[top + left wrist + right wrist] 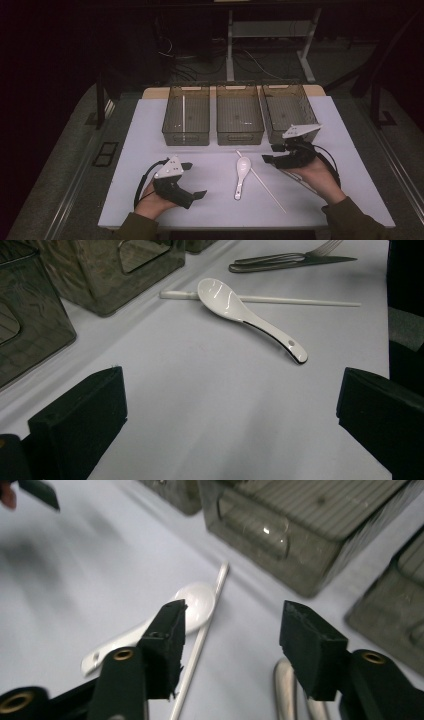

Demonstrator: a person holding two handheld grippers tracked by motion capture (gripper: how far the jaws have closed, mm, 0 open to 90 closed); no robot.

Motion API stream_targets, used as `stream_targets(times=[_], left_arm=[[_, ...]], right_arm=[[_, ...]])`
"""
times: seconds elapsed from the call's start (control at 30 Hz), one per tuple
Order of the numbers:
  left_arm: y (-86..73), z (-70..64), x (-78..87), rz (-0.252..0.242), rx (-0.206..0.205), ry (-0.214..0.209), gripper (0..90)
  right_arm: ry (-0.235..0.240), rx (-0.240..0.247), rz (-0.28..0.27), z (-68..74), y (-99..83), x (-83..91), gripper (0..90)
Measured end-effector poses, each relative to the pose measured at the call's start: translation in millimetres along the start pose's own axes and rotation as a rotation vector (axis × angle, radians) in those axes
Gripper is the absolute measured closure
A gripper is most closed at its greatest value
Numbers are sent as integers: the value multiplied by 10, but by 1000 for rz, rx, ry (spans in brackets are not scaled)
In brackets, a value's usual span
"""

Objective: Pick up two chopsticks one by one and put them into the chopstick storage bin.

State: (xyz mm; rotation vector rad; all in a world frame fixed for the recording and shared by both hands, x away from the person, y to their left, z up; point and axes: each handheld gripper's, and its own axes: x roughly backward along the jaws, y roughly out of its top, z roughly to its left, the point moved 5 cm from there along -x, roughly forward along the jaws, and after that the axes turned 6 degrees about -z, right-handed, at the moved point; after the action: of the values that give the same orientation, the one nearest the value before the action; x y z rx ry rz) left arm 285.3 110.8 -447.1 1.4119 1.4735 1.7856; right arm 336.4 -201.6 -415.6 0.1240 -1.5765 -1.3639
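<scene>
Two black jaw pads rise from the bottom of the right gripper view, standing well apart with nothing between them: the right gripper (230,645) is open and empty. Just beyond its pads lie a white spoon (192,607) and a white chopstick (200,645), the chopstick running along the spoon's bowl and touching it. Two metal handles (287,690) show between the pads at the bottom edge; in the left gripper view they prove to be a fork and knife (295,260) lying side by side past the chopstick.

From the high view, a person's two hands each hold a gripper over a white table (135,150). The left gripper (192,180) rests near the front edge, also open and empty, its jaws pointing towards the spoon (241,175) at the middle of the table. The right gripper (270,152) hovers just right of the spoon's bowl. Three smoky plastic bins (240,120) stand in a row at the back; the left bin (186,117) already holds one white chopstick.

The work appears to be sorting tableware into the bins, with the right gripper about to pick up. To do this well, it should choose one piece, lower the pads to either side of it across its narrow width, and close squarely so the thin, smooth shaft does not roll or drag the spoon along.
</scene>
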Motion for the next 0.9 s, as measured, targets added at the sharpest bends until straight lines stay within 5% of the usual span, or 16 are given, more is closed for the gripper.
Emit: stream_targets(times=[0.43,0.9], left_arm=[[-2,2,5,5,-7,8,0],[-10,5,1,12,-14,13,0]], right_arm=[[18,-1,74,280,-640,129,698],[24,23,177,458,-894,70,789]])
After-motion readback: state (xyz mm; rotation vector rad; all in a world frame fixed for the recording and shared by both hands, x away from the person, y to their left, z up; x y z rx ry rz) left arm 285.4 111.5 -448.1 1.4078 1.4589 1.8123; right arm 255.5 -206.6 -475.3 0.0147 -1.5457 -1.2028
